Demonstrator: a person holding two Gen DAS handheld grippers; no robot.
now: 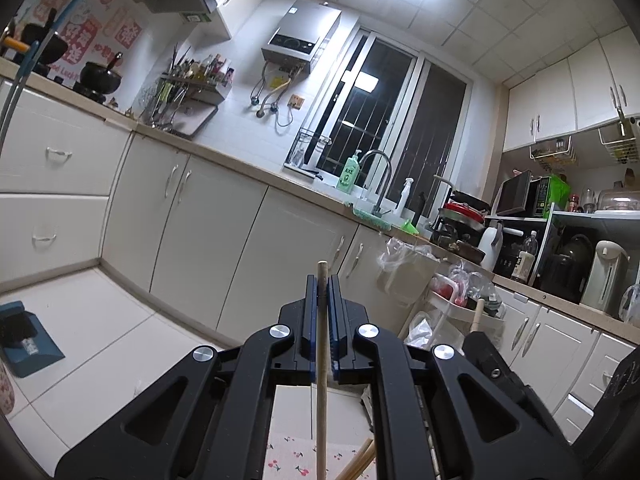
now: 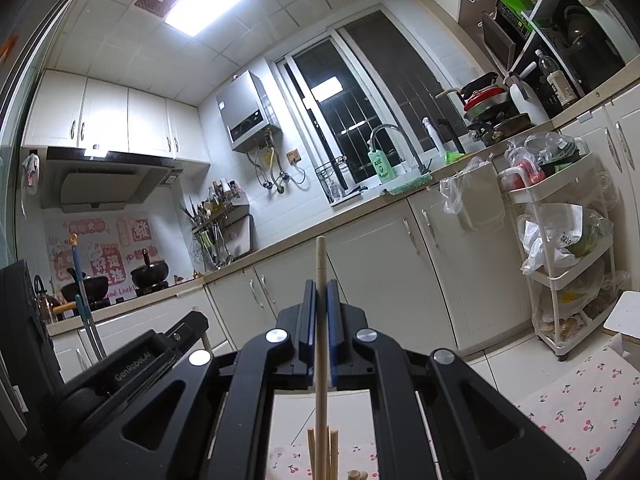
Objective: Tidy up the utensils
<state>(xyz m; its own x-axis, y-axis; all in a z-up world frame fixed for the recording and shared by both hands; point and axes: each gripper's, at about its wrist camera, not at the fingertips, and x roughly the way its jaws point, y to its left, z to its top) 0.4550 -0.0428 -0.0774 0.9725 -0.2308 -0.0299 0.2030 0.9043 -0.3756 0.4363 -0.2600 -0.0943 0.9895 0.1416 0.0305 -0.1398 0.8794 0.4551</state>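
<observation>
In the left wrist view my left gripper (image 1: 322, 282) is shut on a thin, pale wooden utensil handle (image 1: 321, 400) that stands upright between the blue pads (image 1: 335, 320) and pokes out just above the tips. More wooden sticks (image 1: 360, 460) lie slanted below it on a cherry-print cloth (image 1: 292, 456). The right wrist view shows my right gripper (image 2: 320, 284) shut the same way on another upright wooden handle (image 2: 320, 392). Under it stand several wooden sticks (image 2: 332, 452). Each gripper's black body shows at the edge of the other's view.
White base cabinets (image 1: 200, 216) under a beige counter run ahead and to the sides. A white trolley (image 2: 560, 276) loaded with plastic bags stands at the right. A blue dustpan (image 1: 28, 344) lies on the tiled floor. The cherry-print cloth (image 2: 580, 408) covers the near surface.
</observation>
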